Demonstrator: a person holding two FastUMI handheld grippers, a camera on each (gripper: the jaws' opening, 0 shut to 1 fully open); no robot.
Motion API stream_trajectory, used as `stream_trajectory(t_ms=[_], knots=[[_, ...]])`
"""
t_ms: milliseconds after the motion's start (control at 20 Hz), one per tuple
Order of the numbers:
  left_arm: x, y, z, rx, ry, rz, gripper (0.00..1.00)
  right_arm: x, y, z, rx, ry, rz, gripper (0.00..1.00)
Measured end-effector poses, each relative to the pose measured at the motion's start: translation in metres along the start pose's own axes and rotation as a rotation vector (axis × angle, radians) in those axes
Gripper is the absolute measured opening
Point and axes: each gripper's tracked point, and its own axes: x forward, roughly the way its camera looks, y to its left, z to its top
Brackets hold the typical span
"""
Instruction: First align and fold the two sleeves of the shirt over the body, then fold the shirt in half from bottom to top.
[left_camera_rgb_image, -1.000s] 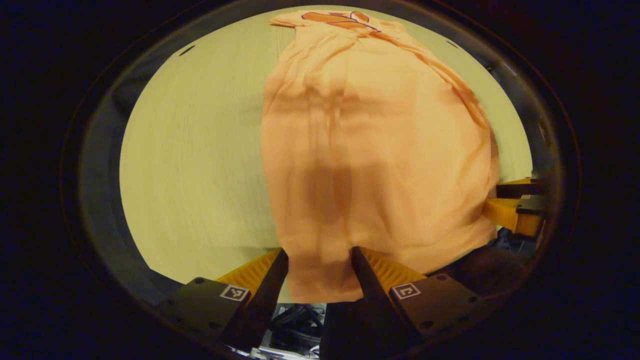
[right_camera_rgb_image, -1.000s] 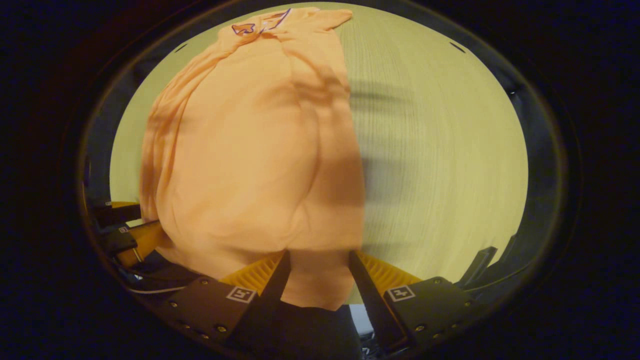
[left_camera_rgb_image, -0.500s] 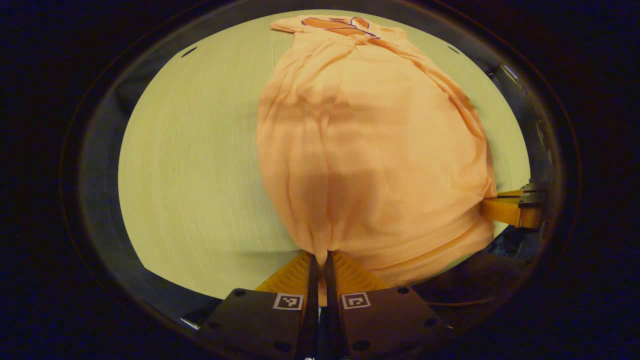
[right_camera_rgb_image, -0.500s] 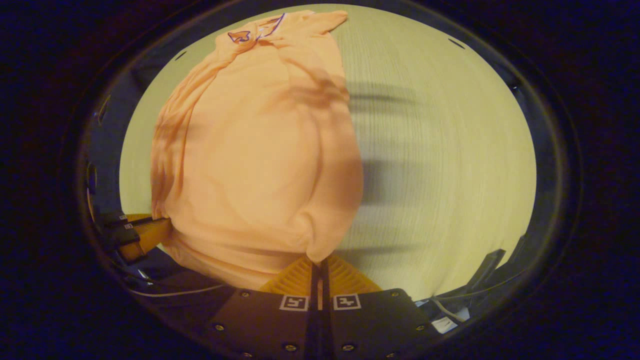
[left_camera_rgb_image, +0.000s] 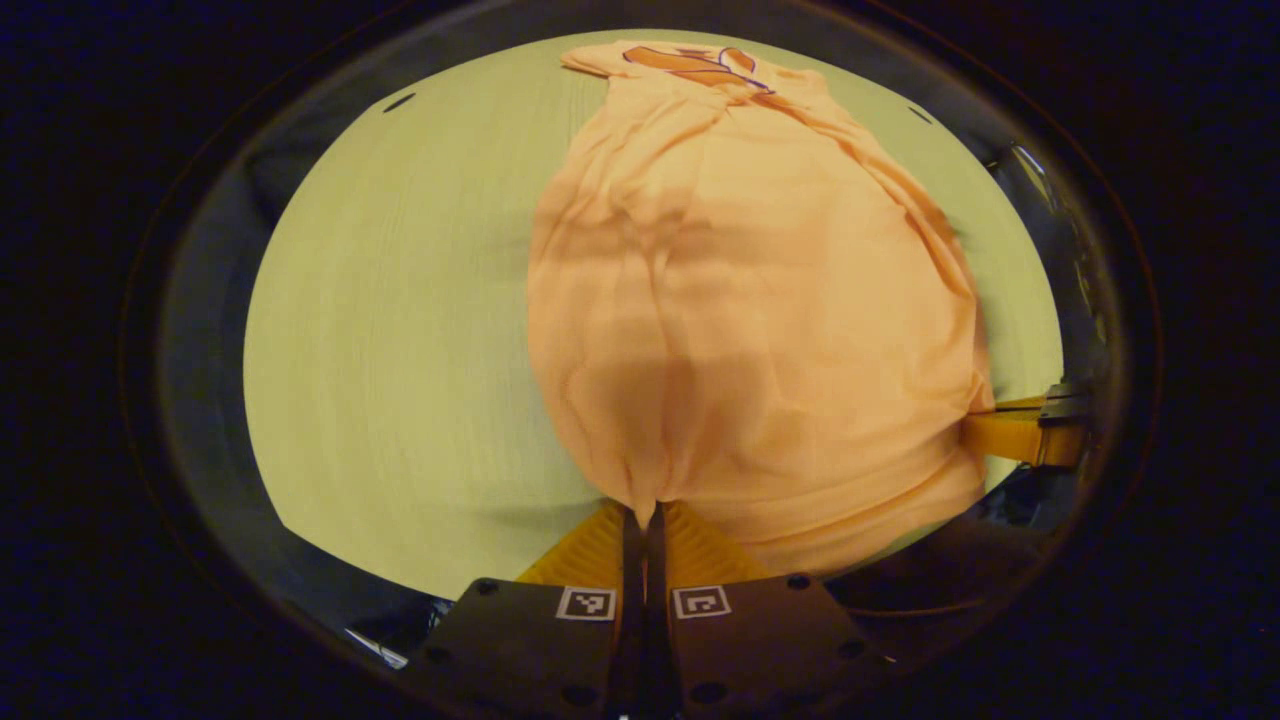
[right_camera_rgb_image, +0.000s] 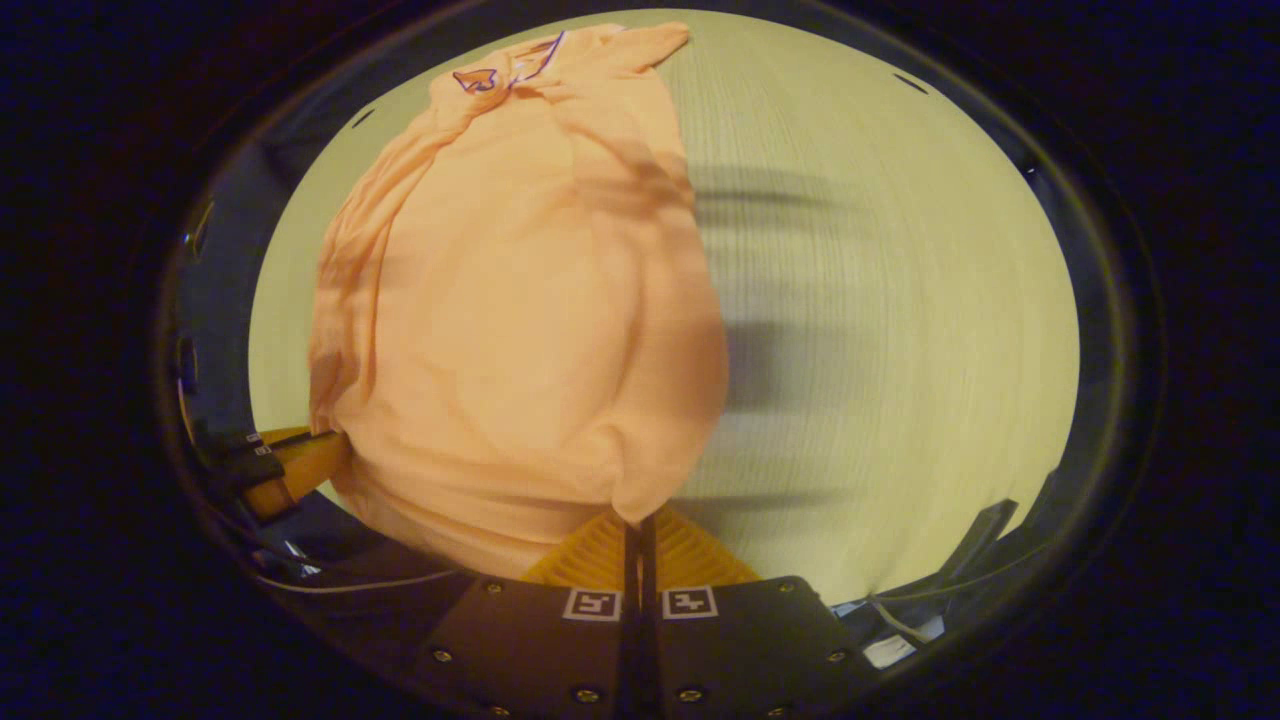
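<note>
Tabletop (left_camera_rgb_image: 400, 330): pale wood grain, dim warm light. Its near edge runs along the bottom of both views.

Shirt (left_camera_rgb_image: 740, 300): orange, sleeves already folded in over the body, so it lies as a long narrow strip running from the near edge of the tabletop to the far edge. Lengthwise wrinkles down the body. In the left gripper view it sits right of centre with bare tabletop to its left; in the right gripper view the shirt (right_camera_rgb_image: 520, 300) sits left of centre with bare tabletop (right_camera_rgb_image: 880, 300) to its right.

Collar (left_camera_rgb_image: 695, 62): darker orange with thin dark piping, at the far edge of the tabletop. Also in the right gripper view, collar (right_camera_rgb_image: 505, 70) at top left.

Hem: at the near edge, bunched and pulled up into two peaks, one at each near corner of the strip. The fabric between them sags toward the table edge.

Left gripper (left_camera_rgb_image: 643, 512): fingers pinched fully together, clamped on the hem corner at the strip's left side. Cloth gathers into a point right at the tips. It also shows in the right gripper view as the left gripper (right_camera_rgb_image: 300, 465), at the lower left edge of the shirt.

Right gripper (right_camera_rgb_image: 634, 522): fingers likewise closed tight on the hem corner at the strip's right side, cloth pinched between the tips. It also shows in the left gripper view as the right gripper (left_camera_rgb_image: 1015, 432), against the shirt's lower right edge.

Loose cable (right_camera_rgb_image: 340, 580) at the bottom left below the table edge, in the right gripper view.
</note>
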Motion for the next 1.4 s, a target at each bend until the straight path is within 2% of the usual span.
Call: stream_trajectory(t_ms=[200, 450, 500, 600, 750, 800, 1000, 1100, 1300, 1400], knots=[[-0.01, 0.003, 0.017, 0.0, -0.045, 0.023, 0.07, -0.01, 0.002, 0.013, 0.005, -0.033, -0.003, 0.01], [-0.037, 0.008, 0.079, -0.109, -0.128, 0.0, 0.07, -0.037, 0.008, 0.061, 0.012, -0.129, 0.0, 0.01], [-0.043, 0.011, 0.094, -0.113, -0.15, 0.0, 0.1, -0.043, 0.008, 0.075, 0.02, -0.151, 0.002, 0.01], [-0.051, 0.013, 0.126, -0.122, -0.192, -0.005, 0.07, -0.058, 0.006, 0.104, 0.028, -0.201, -0.001, 0.01], [-0.059, 0.014, 0.176, -0.124, -0.246, -0.016, 0.07, -0.074, 0.002, 0.153, 0.045, -0.272, 0.004, 0.01], [-0.061, 0.014, 0.192, -0.123, -0.26, -0.016, 0.1, -0.078, 0.001, 0.168, 0.048, -0.291, 0.005, 0.01], [-0.068, 0.018, 0.254, -0.118, -0.324, -0.009, 0.1, -0.098, -0.004, 0.229, 0.072, -0.368, 0.019, 0.01], [-0.066, 0.015, 0.285, -0.114, -0.36, -0.006, 0.07, -0.105, -0.006, 0.258, 0.087, -0.407, 0.019, 0.0], [-0.082, 0.018, 0.345, -0.136, -0.434, -0.005, 0.1, -0.123, -0.016, 0.319, 0.126, -0.488, 0.023, 0.0], [-0.084, 0.022, 0.379, -0.142, -0.489, 0.003, 0.07, -0.13, -0.019, 0.346, 0.156, -0.542, 0.036, 0.01]])
